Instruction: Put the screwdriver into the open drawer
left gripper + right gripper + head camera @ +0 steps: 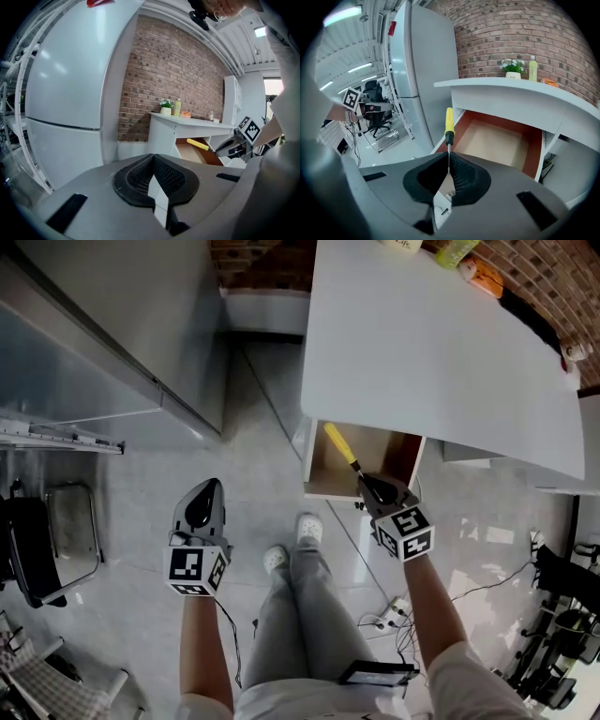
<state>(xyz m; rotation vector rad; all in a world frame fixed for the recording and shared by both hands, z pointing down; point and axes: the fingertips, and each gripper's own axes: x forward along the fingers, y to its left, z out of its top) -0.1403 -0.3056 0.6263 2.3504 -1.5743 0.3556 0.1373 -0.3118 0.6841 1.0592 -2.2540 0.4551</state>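
A screwdriver with a yellow handle (339, 446) (449, 121) (198, 144) sticks out of my right gripper (368, 487) (448, 165), which is shut on its thin metal shaft. The handle points forward over the near left part of the open drawer (398, 454) (497, 140), a brown wooden box pulled out from under the white desk (441, 343) (511, 91). The drawer looks empty. My left gripper (200, 507) (153, 180) hangs over the floor to the left, shut with nothing in it, well apart from the drawer.
A tall grey refrigerator (103, 334) (422, 70) stands left of the desk. Bottles and a small plant (513, 66) sit at the desk's back by the brick wall. An office chair (37, 549) is at far left; cables (398, 610) lie on the floor by my legs.
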